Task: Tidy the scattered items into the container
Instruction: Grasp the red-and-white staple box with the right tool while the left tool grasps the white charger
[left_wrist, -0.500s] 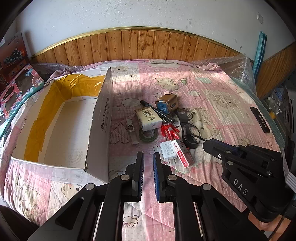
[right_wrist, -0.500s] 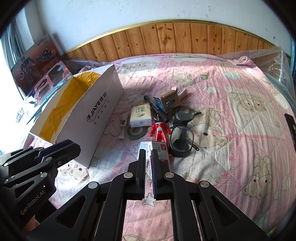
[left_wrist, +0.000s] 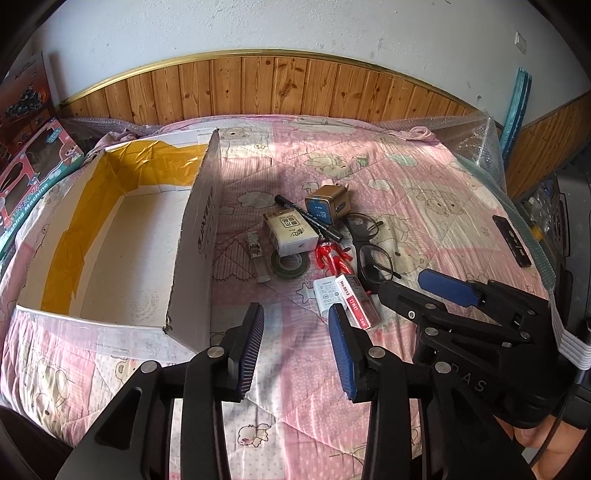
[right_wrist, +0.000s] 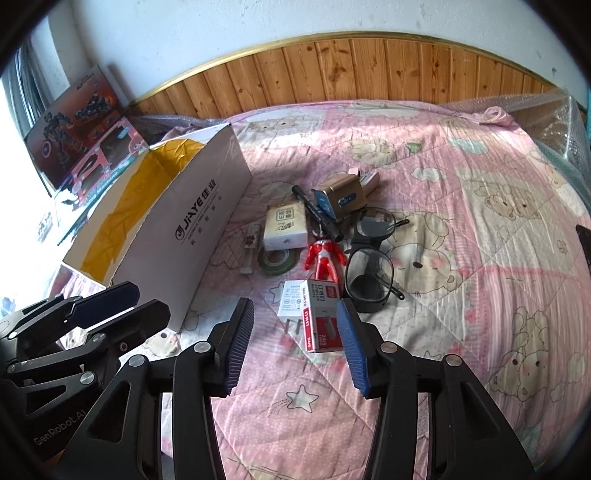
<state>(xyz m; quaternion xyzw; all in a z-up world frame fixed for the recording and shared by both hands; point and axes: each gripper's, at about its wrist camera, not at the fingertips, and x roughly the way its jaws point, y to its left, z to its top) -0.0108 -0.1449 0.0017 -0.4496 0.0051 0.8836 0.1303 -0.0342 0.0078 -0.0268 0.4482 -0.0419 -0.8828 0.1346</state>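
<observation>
Over the pink quilt (right_wrist: 461, 258), both grippers hover, jaws apart.

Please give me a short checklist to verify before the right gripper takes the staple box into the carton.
1. Right gripper open: ok.
2. Left gripper open, holding nothing: ok.
3. Staple box ahead of the right fingers: ok.
4. Staple box free from its neighbours: not ok, it touches the white plug.
5. Carton open, room inside: ok.
6. Glasses clear of the right finger: cannot tell.
</observation>
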